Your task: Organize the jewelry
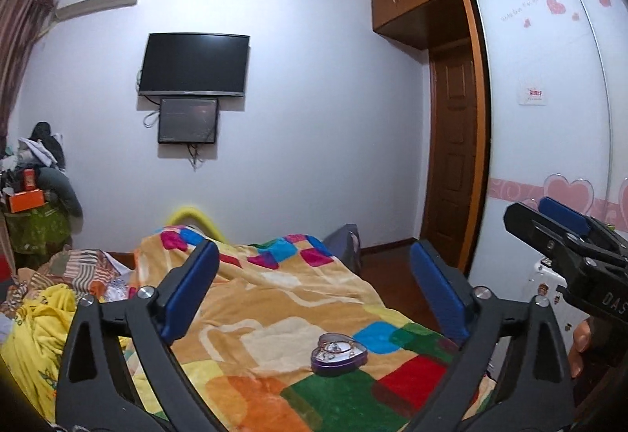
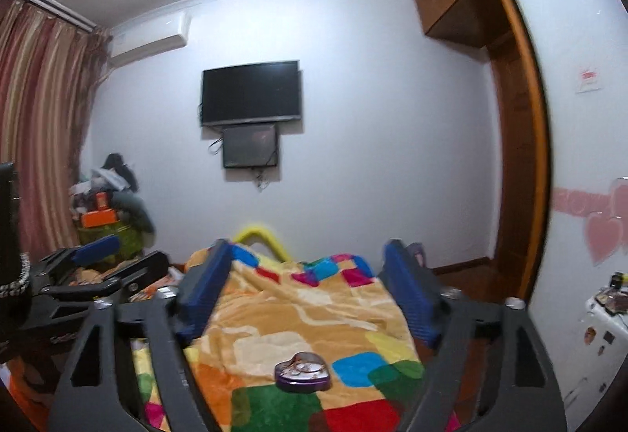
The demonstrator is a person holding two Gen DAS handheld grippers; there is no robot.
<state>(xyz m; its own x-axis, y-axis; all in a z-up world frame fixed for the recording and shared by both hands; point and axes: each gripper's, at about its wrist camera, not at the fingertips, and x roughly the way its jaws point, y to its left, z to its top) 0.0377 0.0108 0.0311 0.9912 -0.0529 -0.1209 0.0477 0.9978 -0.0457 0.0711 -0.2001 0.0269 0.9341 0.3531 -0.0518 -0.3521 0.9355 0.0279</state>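
Left gripper (image 1: 314,271) spread wide with nothing between its fingers, right gripper (image 2: 308,283) also spread wide and empty, both held level above the bed, purple heart-shaped jewelry box (image 1: 339,354) lying open on the colourful blanket (image 1: 274,298), near, bracelets (image 1: 333,347) inside it

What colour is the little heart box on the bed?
Purple heart box, clearest in the left wrist view.

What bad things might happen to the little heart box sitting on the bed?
The purple heart box lies open on the soft, rumpled blanket, so a bump could tip it and spill the jewelry inside. Small pieces might vanish among the blanket's busy colors. Both the left gripper and right gripper are open and empty above it, so a careless reach down might knock it over.
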